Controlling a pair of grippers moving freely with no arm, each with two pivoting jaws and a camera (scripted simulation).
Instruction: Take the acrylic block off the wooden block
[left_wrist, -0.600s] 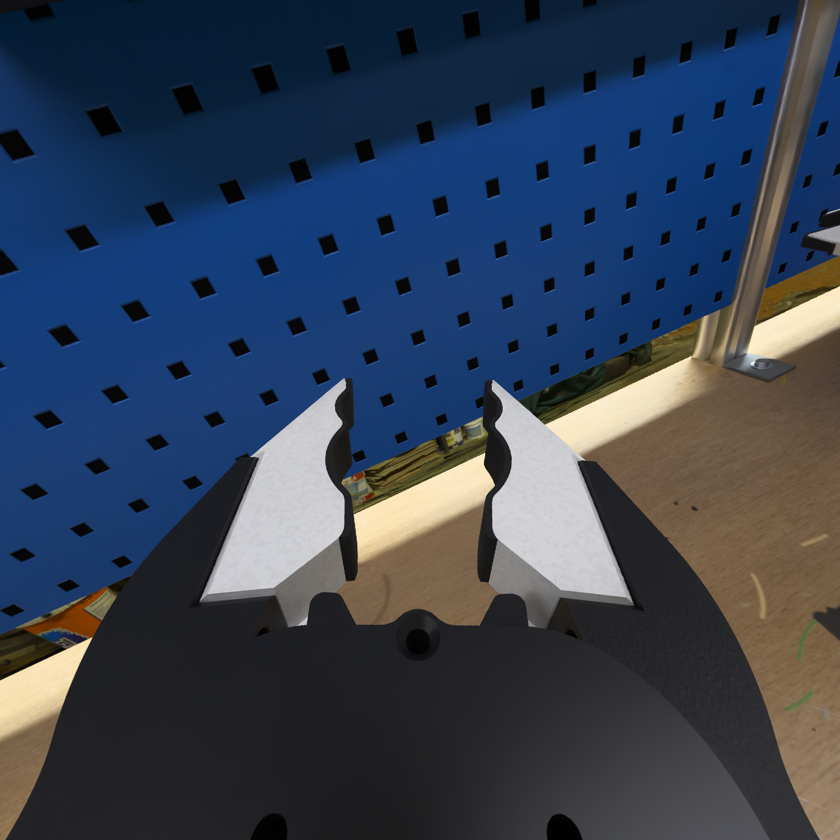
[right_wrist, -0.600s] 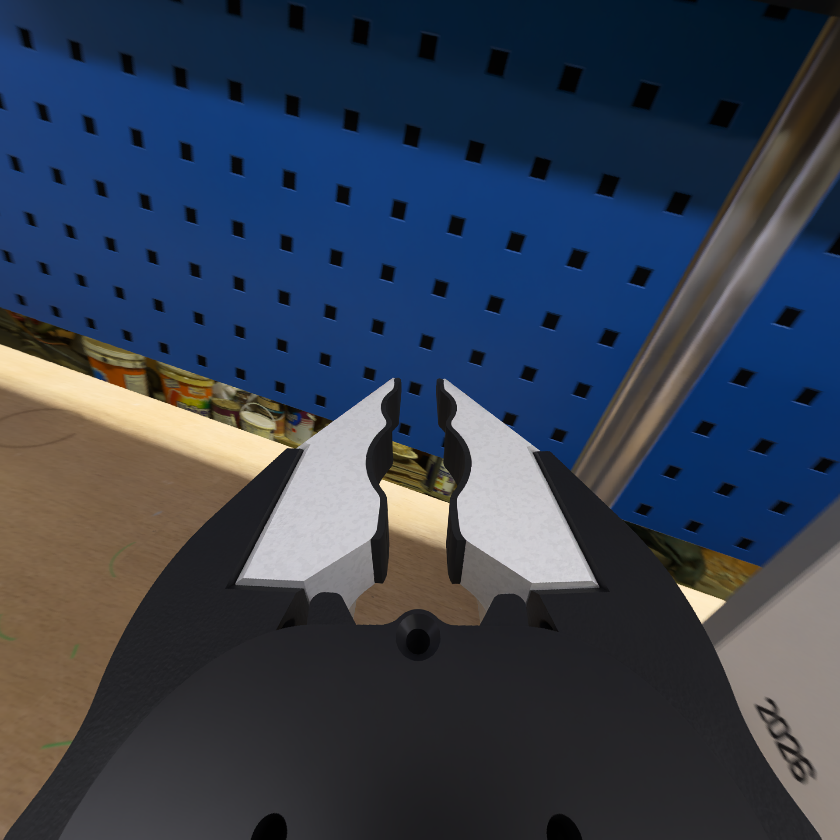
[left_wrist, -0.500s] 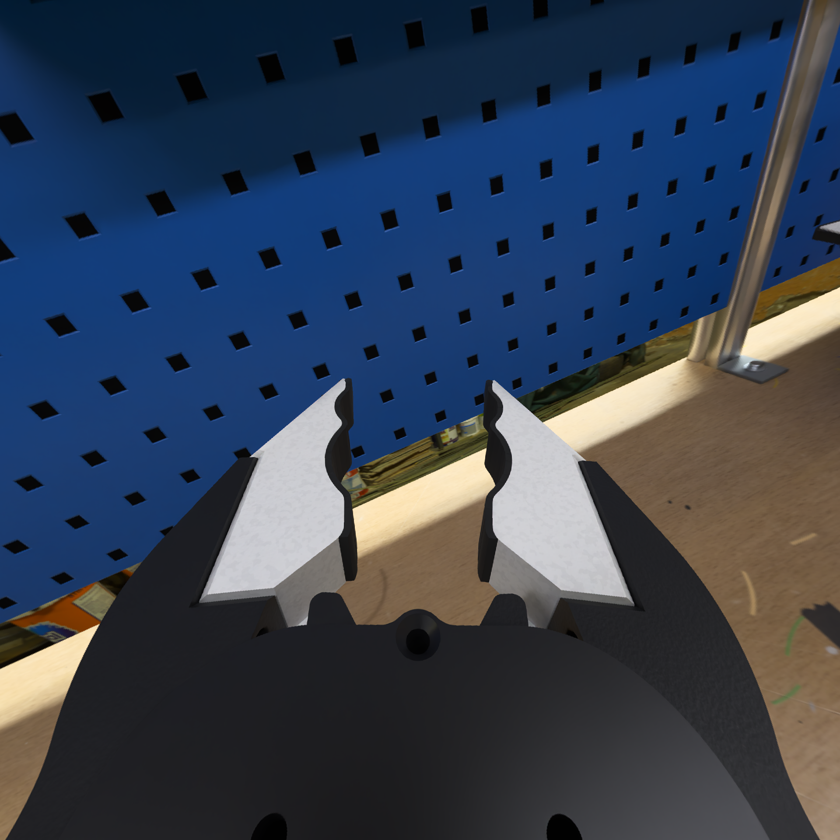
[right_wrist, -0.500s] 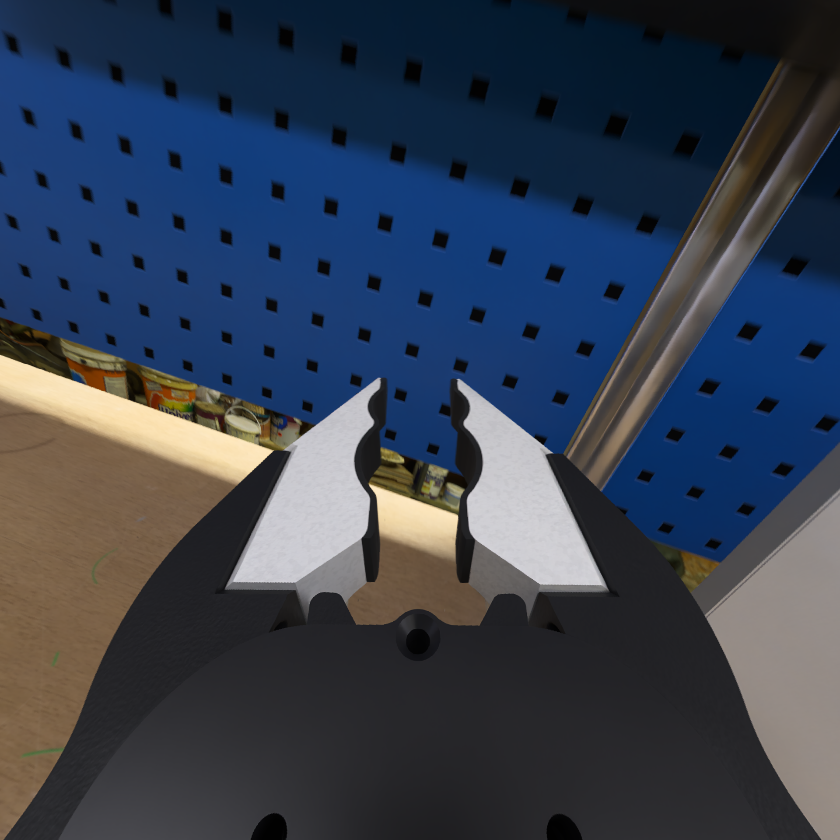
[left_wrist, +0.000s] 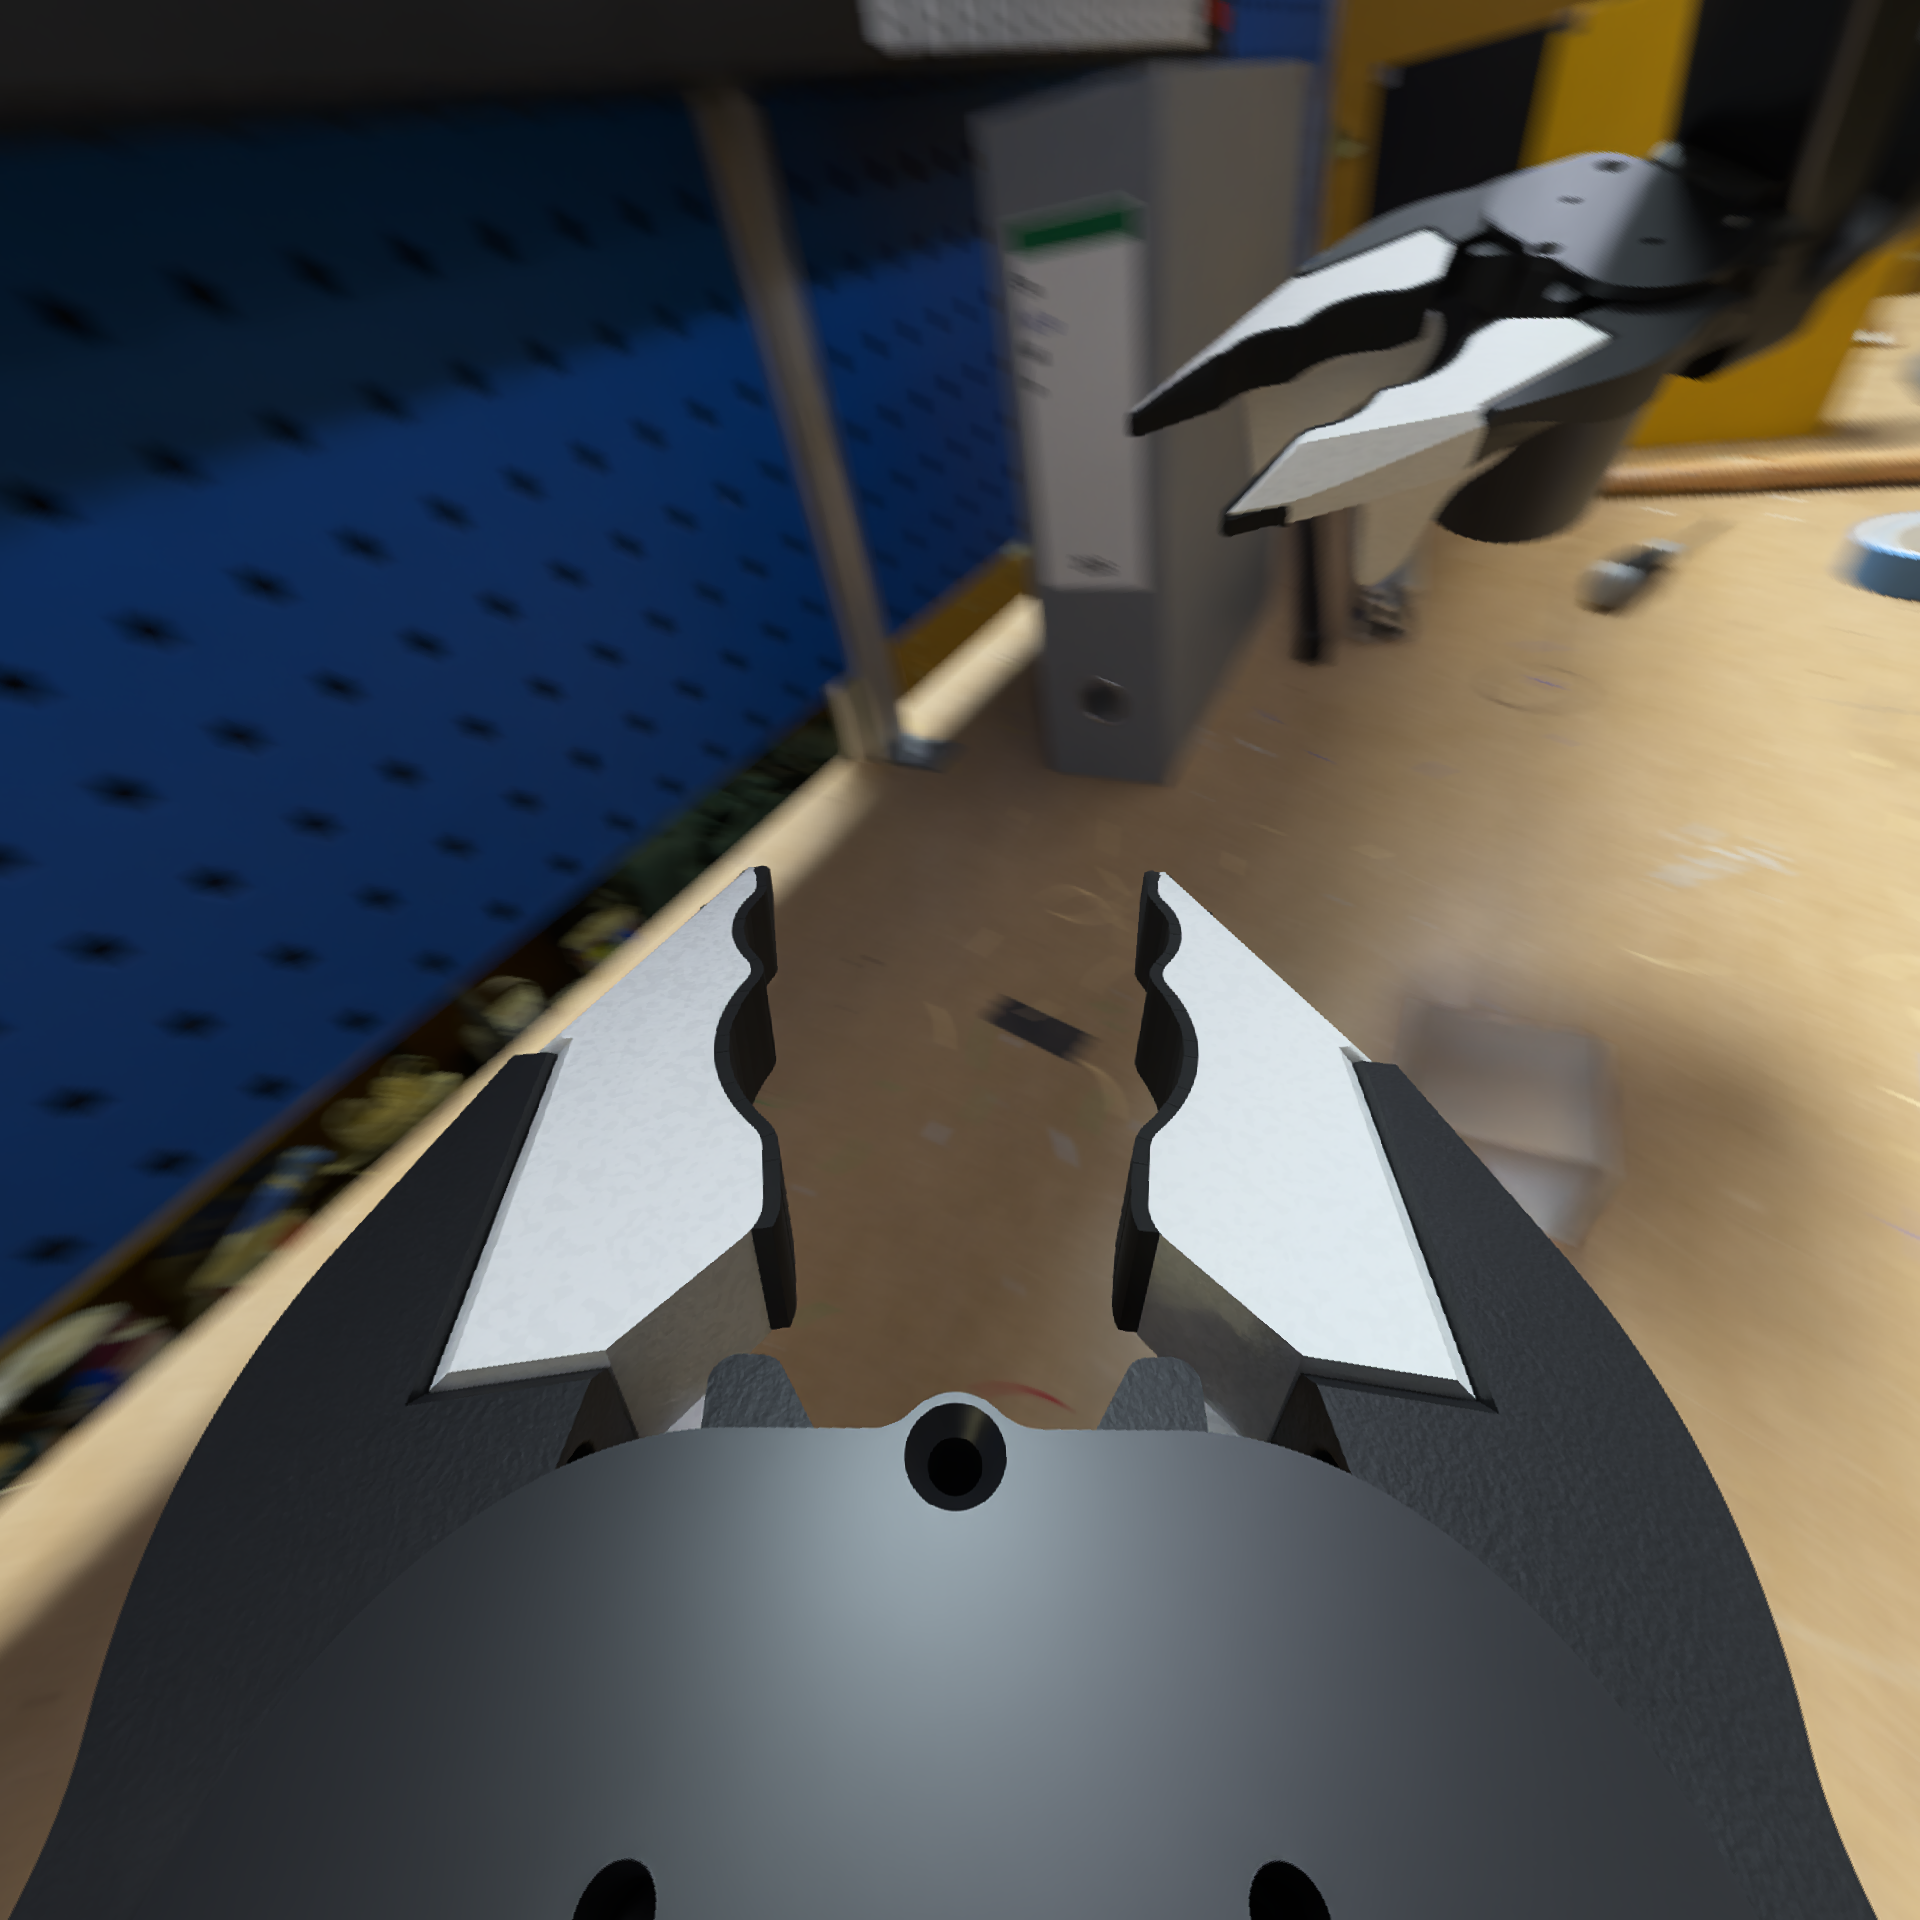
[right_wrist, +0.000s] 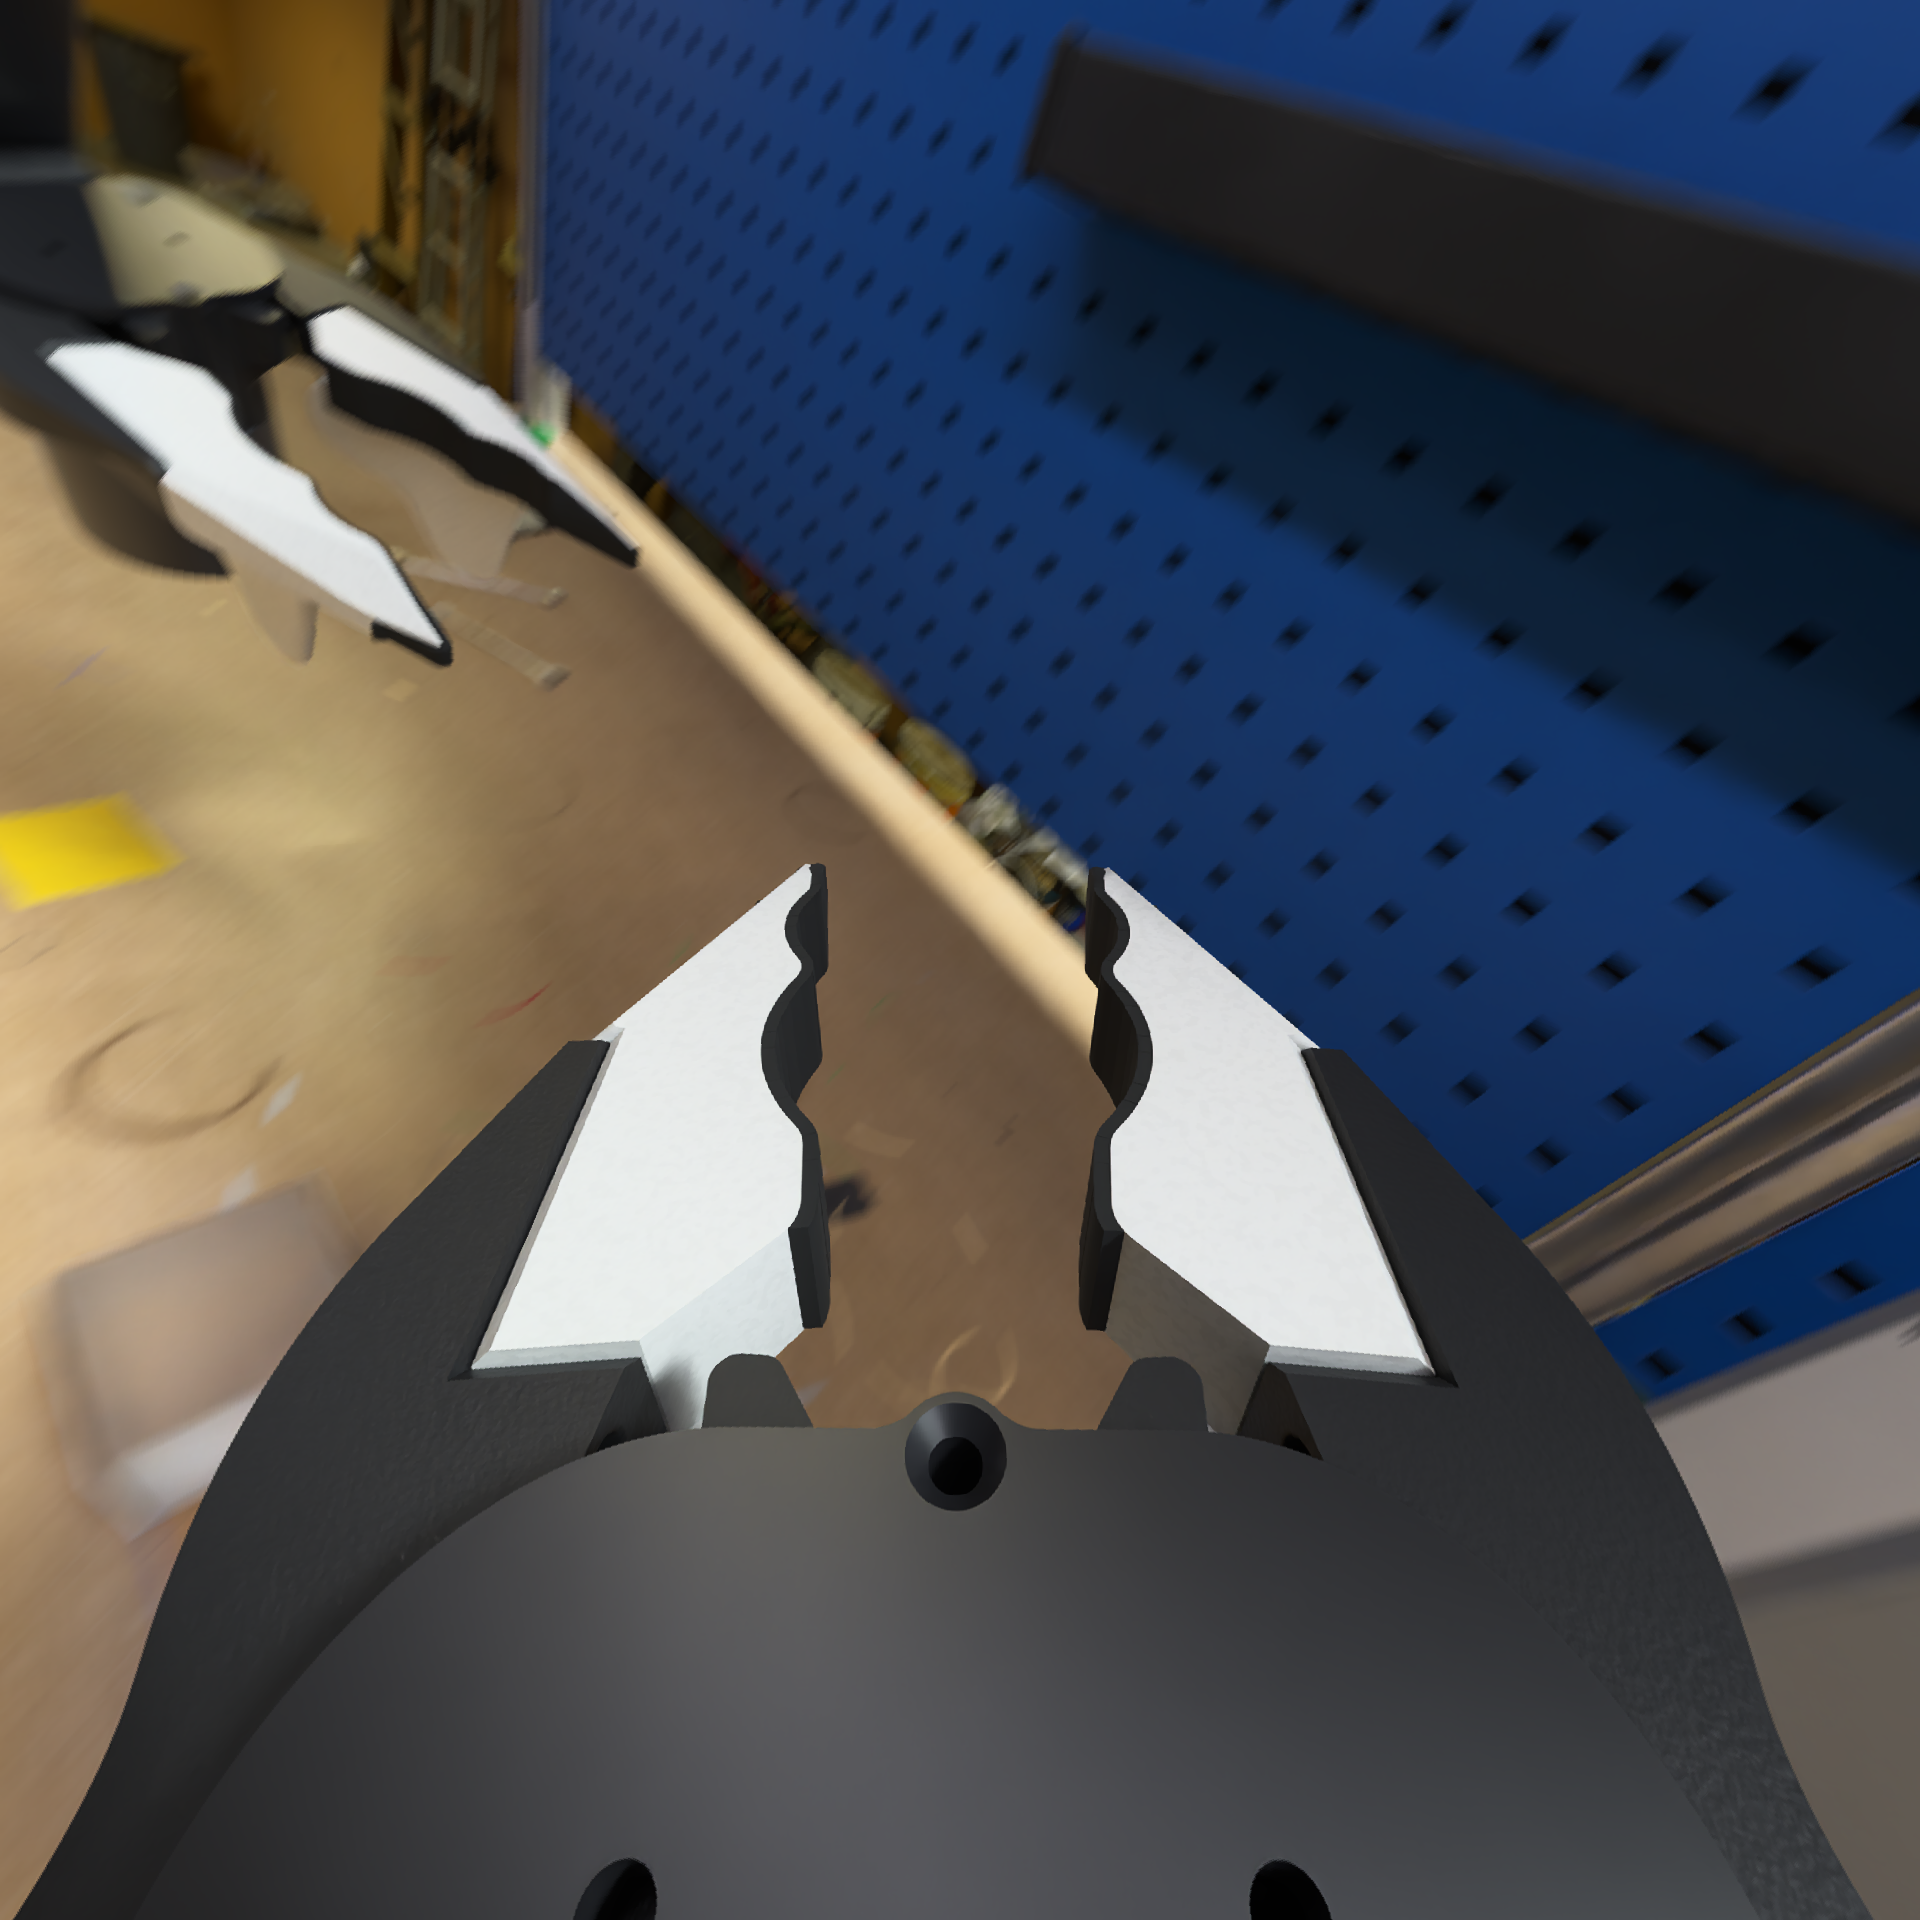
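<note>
Both grippers empty, blurred approach to stack.
Left gripper (left_wrist: 954, 883) wide, right gripper (right_wrist: 954, 878) narrower; pale acrylic block (left_wrist: 1507, 1112) reads faintly, so misjudged edges risk toppling it.

Left gripper (left_wrist: 954, 883) with jaws spread wide and empty, hovering above the table, right gripper (right_wrist: 954, 878) likewise parted and empty, both near the table's back edge

We log a light wooden bench (left_wrist: 1558, 831); a grey binder (left_wrist: 1122, 499) stands upright at upper centre of the left wrist view; a blurred pale block (left_wrist: 1507, 1122) at mid-right; a yellow sheet (right_wrist: 73, 847) lies at mid-left in the right wrist view.
</note>
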